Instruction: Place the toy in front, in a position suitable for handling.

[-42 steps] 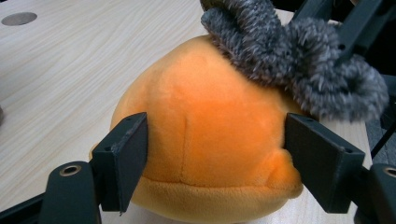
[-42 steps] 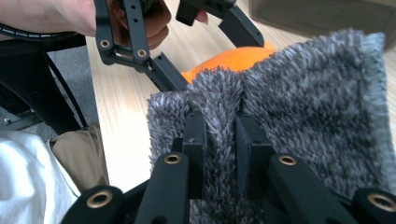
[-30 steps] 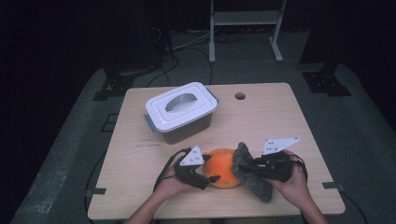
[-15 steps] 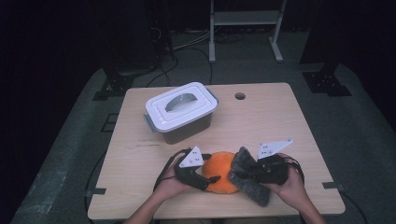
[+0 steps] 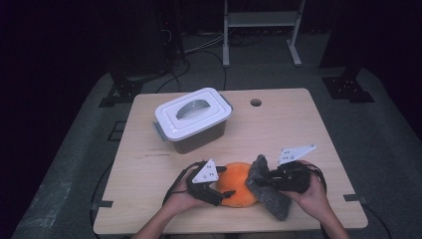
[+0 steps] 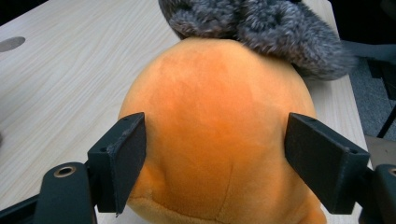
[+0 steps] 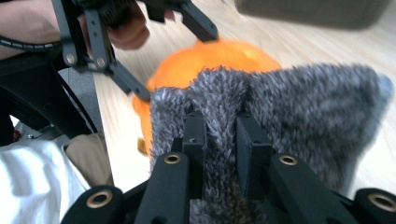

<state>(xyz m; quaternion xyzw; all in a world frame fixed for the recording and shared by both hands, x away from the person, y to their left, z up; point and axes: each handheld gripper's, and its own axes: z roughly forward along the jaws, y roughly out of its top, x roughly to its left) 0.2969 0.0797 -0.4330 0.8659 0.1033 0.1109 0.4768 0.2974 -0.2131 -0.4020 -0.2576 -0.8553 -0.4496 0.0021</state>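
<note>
My left gripper (image 5: 222,195) clamps orange plush (image 5: 238,183); right gripper (image 5: 264,181), pinching grey furry cloth (image 5: 268,191), has shifted it closer against plush, wiping underway.

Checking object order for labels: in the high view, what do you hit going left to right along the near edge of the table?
left gripper → orange plush toy → grey furry cloth → right gripper

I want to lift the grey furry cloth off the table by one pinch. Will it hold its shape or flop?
Probably flop: the cloth bunches into a fold where the right gripper pinches it, and drapes against the orange plush. It looks light. The fuzzy pile should resist slipping.
</note>
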